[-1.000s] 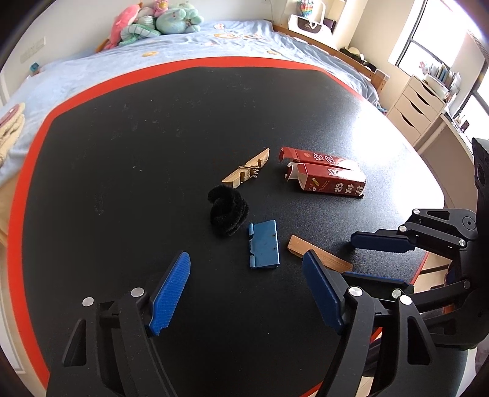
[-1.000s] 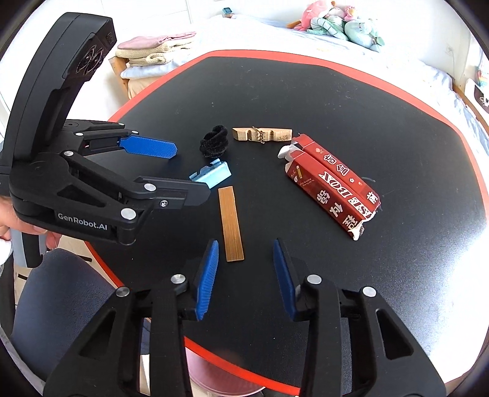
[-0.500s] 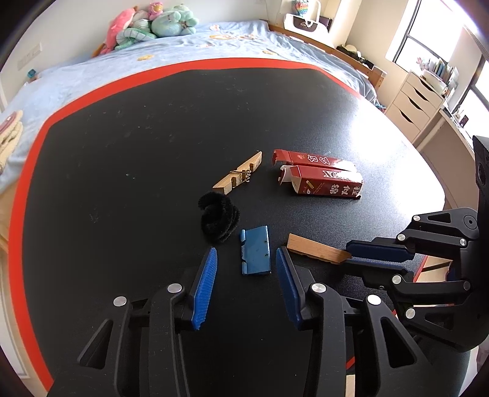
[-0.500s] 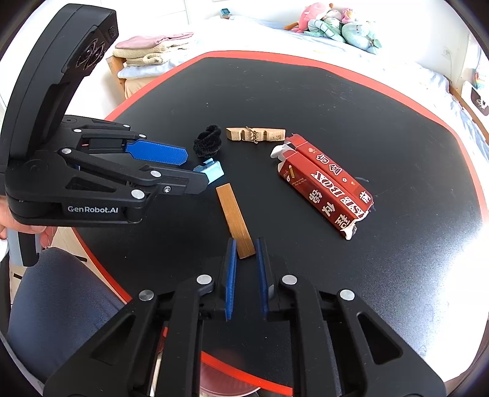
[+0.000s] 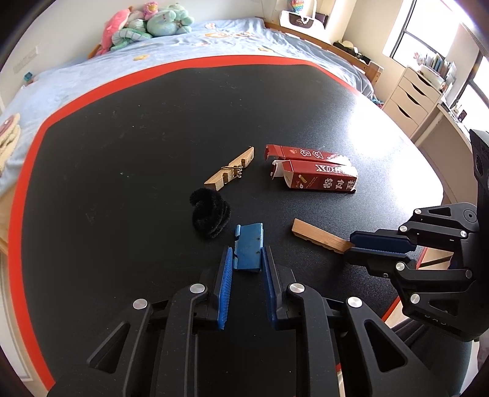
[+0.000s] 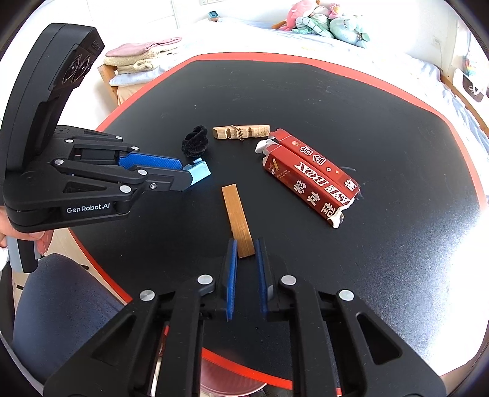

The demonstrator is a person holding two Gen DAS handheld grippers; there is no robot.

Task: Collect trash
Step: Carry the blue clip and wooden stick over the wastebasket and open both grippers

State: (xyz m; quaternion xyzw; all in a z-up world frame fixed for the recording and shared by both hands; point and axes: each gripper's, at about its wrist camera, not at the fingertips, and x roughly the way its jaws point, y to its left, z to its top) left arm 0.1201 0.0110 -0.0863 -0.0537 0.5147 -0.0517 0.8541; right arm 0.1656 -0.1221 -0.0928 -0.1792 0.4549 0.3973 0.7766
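Observation:
On the black table lie several bits of trash. My left gripper is shut on the near end of a small blue plastic piece; it also shows in the right wrist view. My right gripper is shut on the near end of a flat wooden strip, which shows in the left wrist view too. A black fuzzy hair tie, a broken wooden clothespin and a torn red carton lie farther out.
The table has a red rim. A bed with plush toys lies beyond it. White drawers stand at the right. A blue-grey chair seat and a pinkish bin sit below the near edge.
Both grippers have moved forward and closed. The left one has closed on the blue piece, the right one on the end of the wooden strip.

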